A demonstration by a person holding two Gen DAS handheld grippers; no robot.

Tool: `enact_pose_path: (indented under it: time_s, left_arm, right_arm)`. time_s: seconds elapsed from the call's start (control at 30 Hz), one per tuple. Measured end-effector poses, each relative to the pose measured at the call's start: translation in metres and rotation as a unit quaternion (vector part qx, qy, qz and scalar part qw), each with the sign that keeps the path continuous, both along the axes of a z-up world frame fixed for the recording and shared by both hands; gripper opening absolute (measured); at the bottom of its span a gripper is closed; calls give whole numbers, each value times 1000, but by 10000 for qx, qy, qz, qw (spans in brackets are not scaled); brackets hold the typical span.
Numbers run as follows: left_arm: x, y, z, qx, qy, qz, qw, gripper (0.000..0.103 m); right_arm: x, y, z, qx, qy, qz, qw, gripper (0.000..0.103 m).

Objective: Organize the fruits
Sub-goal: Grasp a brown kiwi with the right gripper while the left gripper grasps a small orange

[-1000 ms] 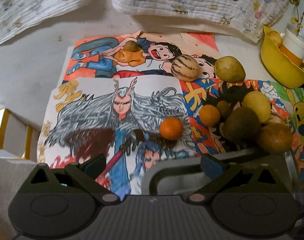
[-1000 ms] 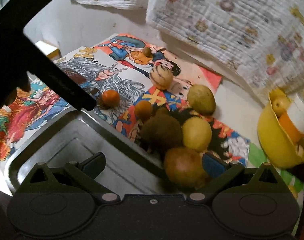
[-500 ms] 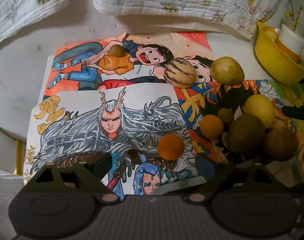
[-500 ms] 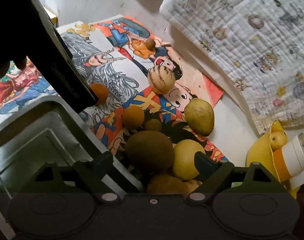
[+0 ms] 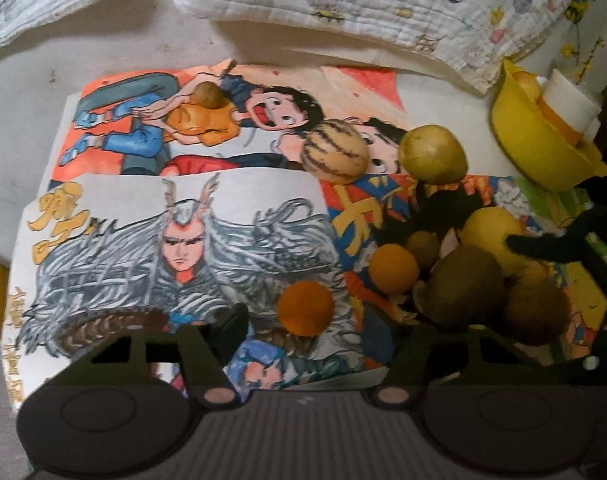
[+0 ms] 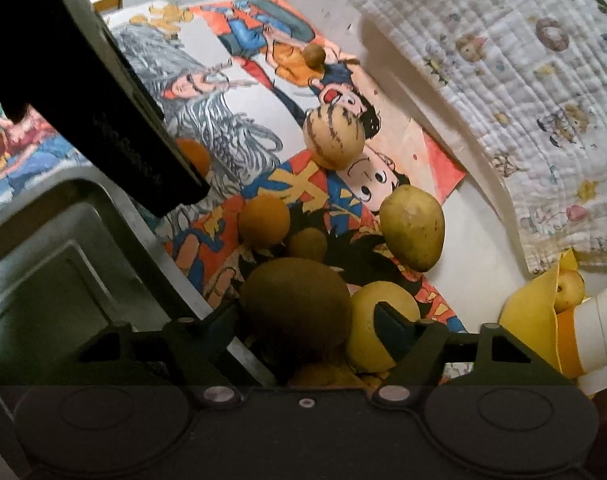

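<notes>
I judged the step in hand to be a double pick: each hand closing on one fruit from the pile on the desk (image 5: 19,76), so I wanted each pair of fingers centred on its own fruit and clear of the neighbours before lifting toward the metal tray (image 6: 63,264). Nearest me, the right gripper (image 6: 307,316) was closing with its fingers about half apart around the brown kiwi (image 6: 295,300); the far finger lay against the yellow fruit (image 6: 363,344) behind it, and I could not tell if the pads pressed yet. The left gripper (image 5: 323,320) was also closing, its fingers astride the orange (image 5: 305,308), not plainly touching. Farther off lay a second orange (image 5: 393,268), the striped melon (image 5: 335,150) and, beyond, the yellow bowl (image 5: 535,140).
</notes>
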State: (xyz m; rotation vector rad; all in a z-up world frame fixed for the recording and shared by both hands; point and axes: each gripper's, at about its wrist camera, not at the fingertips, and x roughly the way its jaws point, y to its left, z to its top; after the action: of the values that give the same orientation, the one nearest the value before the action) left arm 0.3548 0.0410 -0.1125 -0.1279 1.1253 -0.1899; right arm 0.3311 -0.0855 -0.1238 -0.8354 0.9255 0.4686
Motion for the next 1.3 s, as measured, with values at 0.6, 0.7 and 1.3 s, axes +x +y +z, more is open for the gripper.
enact_pose_path:
  time_s: [0.6,0.7,1.3]
  left_arm:
    - [16,-7,-12,-25,231,-65,9997,36]
    - [18,-7,-12,-50,288,31,9996,36]
    - [3,3,-1,-262,222,465,9983,34]
  right_arm:
    - [2,4,-10,-299,-35,583,9978,66]
    - [1,5,-12,-378,-83,634,9972,66]
    - [-12,1,-1,-80,-186,581,9981,63]
